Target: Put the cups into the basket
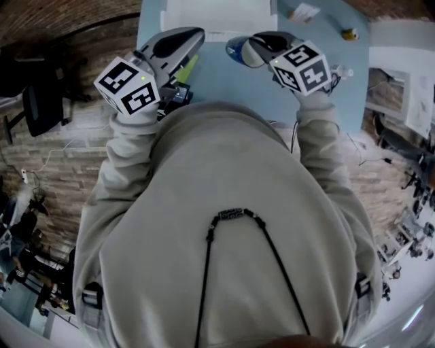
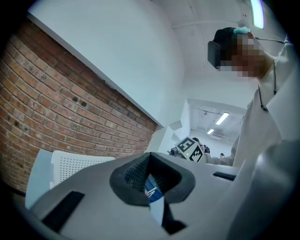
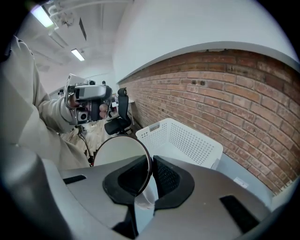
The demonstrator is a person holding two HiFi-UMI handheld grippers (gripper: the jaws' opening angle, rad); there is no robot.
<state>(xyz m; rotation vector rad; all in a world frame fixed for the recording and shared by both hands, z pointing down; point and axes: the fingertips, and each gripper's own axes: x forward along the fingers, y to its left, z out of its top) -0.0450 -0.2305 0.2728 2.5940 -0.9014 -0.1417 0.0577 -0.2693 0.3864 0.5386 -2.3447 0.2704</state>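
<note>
Pinching the wall of a cup (image 3: 119,152) just below its dark rim, the right gripper (image 3: 151,173) had its jaws nearly together, one pad inside the white interior and the other against the outside. In the head view this cup (image 1: 236,49) showed blue at the tip of the right gripper (image 1: 258,46), held up over the light blue table (image 1: 340,75) and clear of its top. The left gripper (image 2: 151,176) was likewise closed down, its pads clamped on a thin blue-and-white piece (image 2: 152,192) seen edge-on; whether that was the side of another cup could not be told for certain. From the head view the left gripper (image 1: 187,37) sat level beside the right one, both held in front of a person in a beige hooded top (image 1: 224,224). The white perforated basket (image 3: 187,140) stood on the table against the brick wall (image 3: 243,103), beyond both grippers and apart from them; it also appeared at the lower left of the left gripper view (image 2: 70,164) and along the top edge of the head view (image 1: 217,20). A small yellow object (image 1: 349,32) lay at the table's far right.
</note>
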